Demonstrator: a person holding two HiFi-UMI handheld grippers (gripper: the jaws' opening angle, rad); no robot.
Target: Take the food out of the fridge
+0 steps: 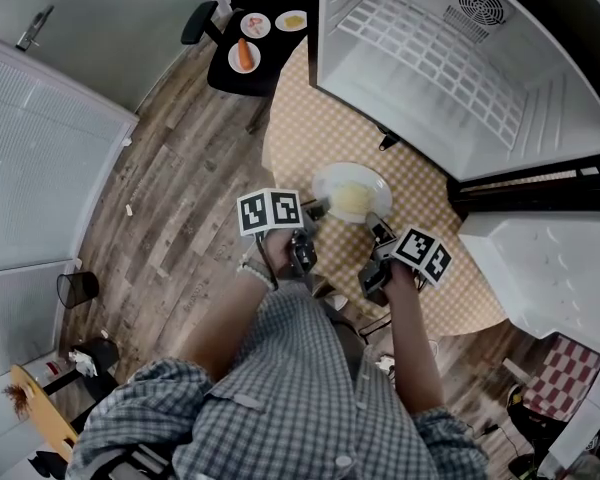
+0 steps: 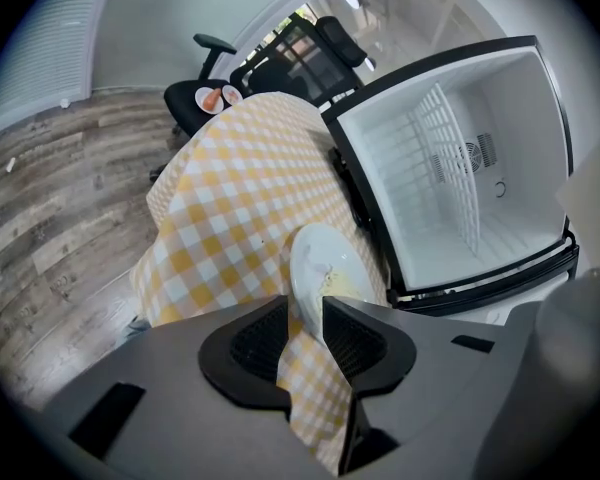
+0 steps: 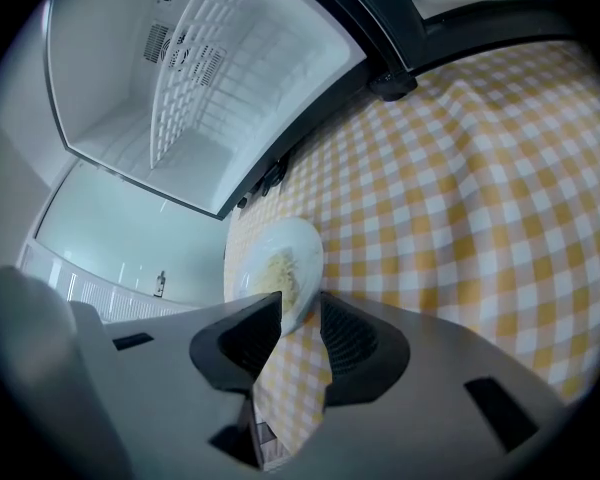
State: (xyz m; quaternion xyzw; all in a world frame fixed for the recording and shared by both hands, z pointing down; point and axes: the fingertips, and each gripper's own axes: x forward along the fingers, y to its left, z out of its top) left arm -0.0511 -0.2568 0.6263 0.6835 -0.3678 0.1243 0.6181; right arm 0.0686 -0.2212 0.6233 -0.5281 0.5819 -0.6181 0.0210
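Observation:
A white plate [image 1: 350, 193] of pale yellow food rests on the yellow checked tablecloth [image 1: 310, 138], in front of the open, empty fridge [image 1: 460, 68]. My left gripper [image 1: 315, 211] is at the plate's near left rim. In the left gripper view the plate [image 2: 325, 263] has its rim between the jaws of the gripper [image 2: 305, 313], which stand a little apart from it, so the gripper is open. My right gripper [image 1: 375, 223] is at the near right rim. There the plate [image 3: 280, 258] also sits between the slightly parted jaws of the gripper [image 3: 300, 313].
A black chair [image 1: 230, 68] beyond the table carries three small plates, one with a carrot [image 1: 244, 54]. The white fridge interior [image 2: 450, 168] [image 3: 180, 88] has a wire shelf. White panels [image 1: 40, 148] stand at the left, and a small black bin [image 1: 77, 288] sits on the wood floor.

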